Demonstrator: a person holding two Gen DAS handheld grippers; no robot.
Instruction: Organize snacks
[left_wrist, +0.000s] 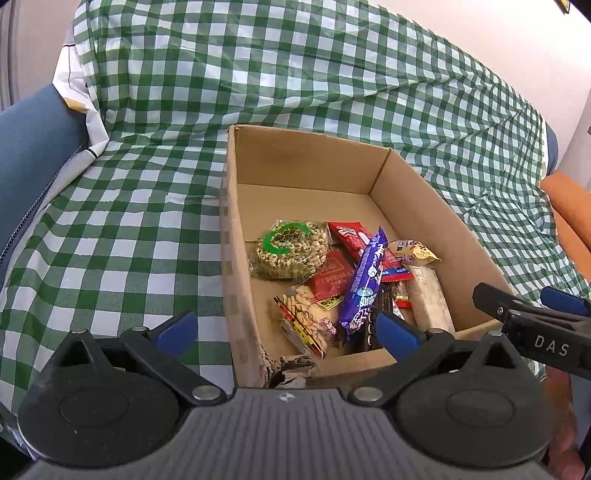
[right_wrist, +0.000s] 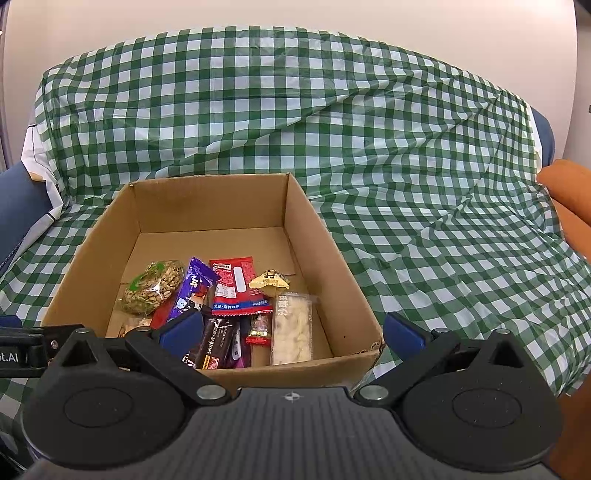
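An open cardboard box (left_wrist: 295, 162) (right_wrist: 210, 203) sits on a green-checked cloth and holds several snacks. Among them are a round puffed-grain cake (left_wrist: 290, 251) (right_wrist: 155, 286), a purple bar (left_wrist: 364, 288) (right_wrist: 192, 291), a red packet (left_wrist: 365, 247) (right_wrist: 234, 288), a small yellow packet (left_wrist: 415, 253) (right_wrist: 269, 282) and a clear-wrapped white bar (left_wrist: 430, 299) (right_wrist: 291, 328). My left gripper (left_wrist: 288, 330) is open over the box's near left corner, holding nothing. My right gripper (right_wrist: 294, 328) (left_wrist: 517, 295) is open over the near right corner, also holding nothing.
The checked cloth (left_wrist: 147, 221) (right_wrist: 424, 221) drapes over a sofa seat and backrest, with folds. A blue cushion (left_wrist: 33, 147) lies at the left and an orange cushion (right_wrist: 569, 199) at the right. The box's near left corner (left_wrist: 288, 365) is torn.
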